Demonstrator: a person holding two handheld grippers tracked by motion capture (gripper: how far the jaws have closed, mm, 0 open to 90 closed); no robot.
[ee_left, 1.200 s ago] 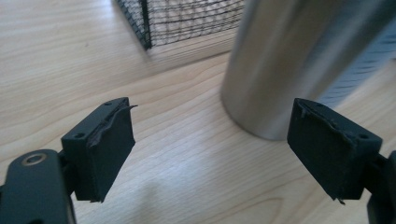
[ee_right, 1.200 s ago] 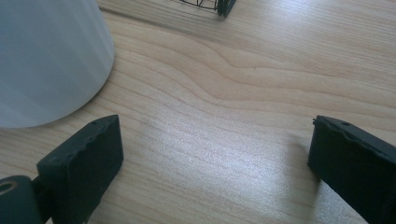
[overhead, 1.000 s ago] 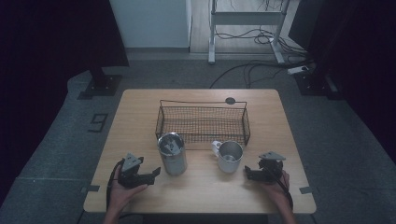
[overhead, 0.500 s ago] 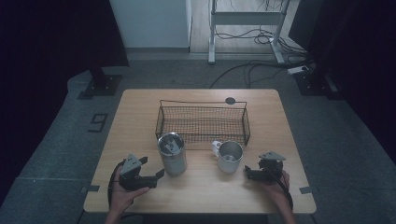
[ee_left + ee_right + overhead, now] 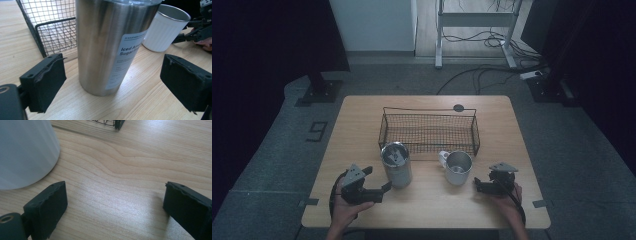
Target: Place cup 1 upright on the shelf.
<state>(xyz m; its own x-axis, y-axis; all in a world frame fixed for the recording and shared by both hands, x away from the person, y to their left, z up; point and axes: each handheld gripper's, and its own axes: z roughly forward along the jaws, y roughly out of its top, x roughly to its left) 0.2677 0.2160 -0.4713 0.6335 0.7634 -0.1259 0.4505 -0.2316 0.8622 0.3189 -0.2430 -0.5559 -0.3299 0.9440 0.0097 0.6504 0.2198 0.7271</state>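
A tall steel tumbler (image 5: pixel 396 164) with a white label stands in front of the wire basket (image 5: pixel 428 131). A white mug (image 5: pixel 457 167) stands to its right. My left gripper (image 5: pixel 377 179) sits just left of the tumbler (image 5: pixel 110 45). Its jaws have just been opening and now stand wide on either side of the tumbler, touching nothing. My right gripper (image 5: pixel 478 185) rests on the table right of the mug (image 5: pixel 22 152). Its jaws have just been closing a little, stay open, and have bare wood between them (image 5: pixel 115 202).
The black wire basket (image 5: pixel 50 30) sits at the middle of the wooden table (image 5: pixel 432 205), behind both cups. A small dark disc (image 5: pixel 458 107) lies near the far edge. A hand holds each gripper at the near edge.
The left gripper's jaws have spread apart beside the tumbler, and that hand has lifted slightly. The right gripper has stayed where it was.
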